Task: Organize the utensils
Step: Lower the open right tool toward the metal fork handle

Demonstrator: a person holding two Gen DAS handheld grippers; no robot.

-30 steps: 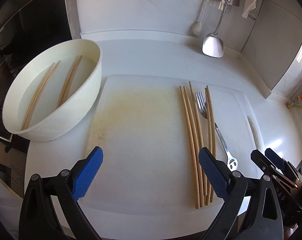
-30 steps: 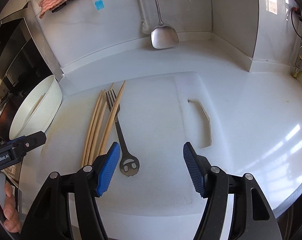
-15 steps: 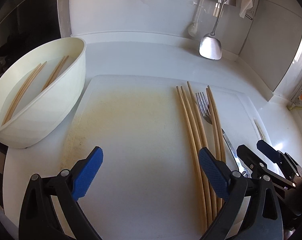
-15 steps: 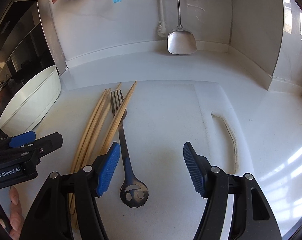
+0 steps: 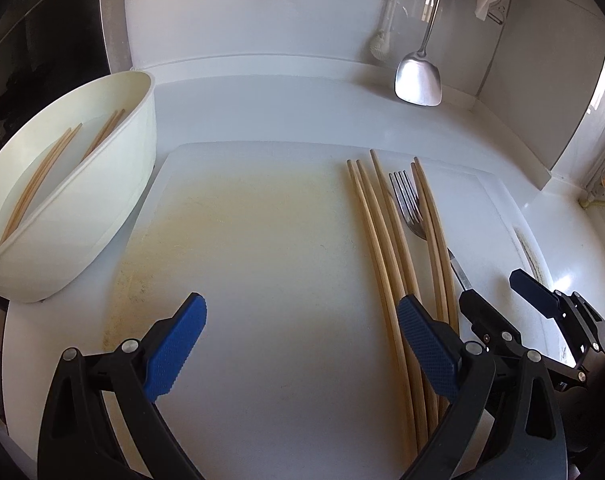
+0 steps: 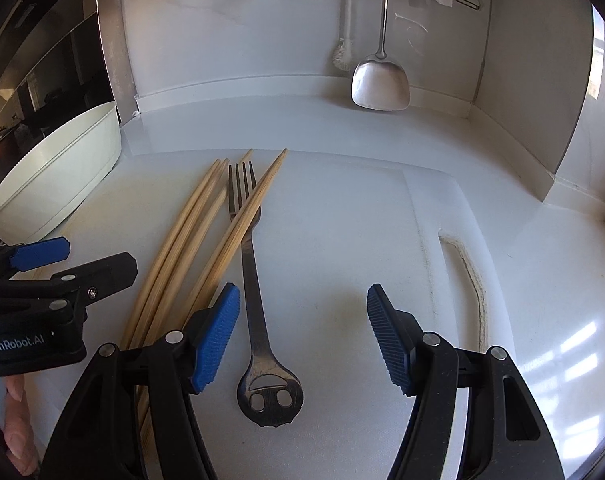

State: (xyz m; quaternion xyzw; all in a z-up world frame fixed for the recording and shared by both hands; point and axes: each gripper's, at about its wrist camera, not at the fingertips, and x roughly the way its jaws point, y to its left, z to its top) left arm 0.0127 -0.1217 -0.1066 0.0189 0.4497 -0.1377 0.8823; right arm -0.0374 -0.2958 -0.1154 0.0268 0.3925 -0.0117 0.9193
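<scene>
Several wooden chopsticks lie lengthwise on a white cutting board. Among them rests a metal fork with a smiley-face handle end. More chopsticks sit in a white bowl at the left. My left gripper hangs open over the bare board, its right finger over the chopsticks. My right gripper is open too, low over the fork's handle, with nothing touching its pads.
A steel spatula and a white brush hang on the back wall. A dark appliance stands at the left behind the bowl. The board's handle slot is at the right. Fingers of a hand show at lower left.
Both grippers have come lower and closer to the board. The right one has rolled and moved left, so the fork now lies between its fingers. Both stay open.
</scene>
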